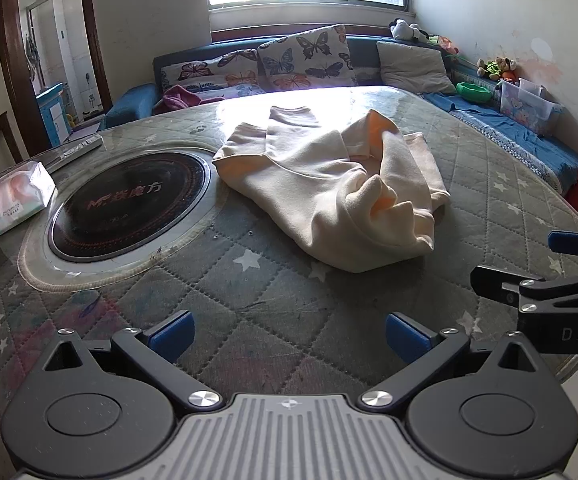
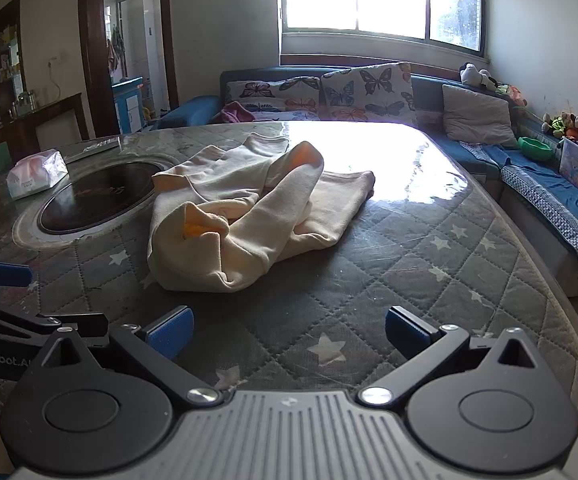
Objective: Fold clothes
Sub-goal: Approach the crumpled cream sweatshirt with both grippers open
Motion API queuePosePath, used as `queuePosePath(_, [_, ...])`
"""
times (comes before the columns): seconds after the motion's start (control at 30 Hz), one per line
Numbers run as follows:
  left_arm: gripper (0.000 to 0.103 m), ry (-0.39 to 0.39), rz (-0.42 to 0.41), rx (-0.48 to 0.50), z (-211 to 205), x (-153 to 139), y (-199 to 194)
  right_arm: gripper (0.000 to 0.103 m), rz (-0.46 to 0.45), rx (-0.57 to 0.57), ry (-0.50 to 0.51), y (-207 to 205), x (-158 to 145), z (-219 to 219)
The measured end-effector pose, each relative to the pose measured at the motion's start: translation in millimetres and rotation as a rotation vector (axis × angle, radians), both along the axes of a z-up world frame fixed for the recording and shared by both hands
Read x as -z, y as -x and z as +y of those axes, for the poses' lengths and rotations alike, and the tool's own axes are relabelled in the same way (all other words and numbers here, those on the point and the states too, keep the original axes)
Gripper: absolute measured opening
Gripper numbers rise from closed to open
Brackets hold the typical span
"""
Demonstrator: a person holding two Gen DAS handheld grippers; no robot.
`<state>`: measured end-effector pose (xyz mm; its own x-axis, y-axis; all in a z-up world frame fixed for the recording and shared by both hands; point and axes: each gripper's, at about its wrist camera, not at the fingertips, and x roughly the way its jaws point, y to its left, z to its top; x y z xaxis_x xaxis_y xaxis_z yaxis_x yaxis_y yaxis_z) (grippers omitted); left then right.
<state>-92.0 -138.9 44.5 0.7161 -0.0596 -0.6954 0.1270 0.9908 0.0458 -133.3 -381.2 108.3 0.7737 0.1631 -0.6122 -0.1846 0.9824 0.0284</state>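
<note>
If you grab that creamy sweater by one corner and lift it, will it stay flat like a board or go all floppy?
Probably floppy: the sweater already lies crumpled in soft folds on the table, so the rest would likely dangle. It looks thick and fleecy, so maybe a bit heavy for cloth. The table cover looks shiny, so it might slide if pushed.

Bare quilted table (image 1: pixel 273 304) near claws; crumpled garment (image 1: pixel 329 188) ahead, tissue pack (image 1: pixel 17 200) far left.

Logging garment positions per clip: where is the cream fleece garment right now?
The cream fleece garment lies crumpled mid-table on the quilted star-patterned table cover, just right of the round black inset cooktop in both wrist views, ahead of both open grippers.
</note>
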Motion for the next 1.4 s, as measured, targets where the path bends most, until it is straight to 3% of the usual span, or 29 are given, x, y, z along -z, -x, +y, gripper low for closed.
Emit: queuePosePath(1.4, [0.103, 0.020, 0.060, 0.012, 4, 9, -25, 0.103, 0.048, 0.013, 0.019, -23, 9, 3])
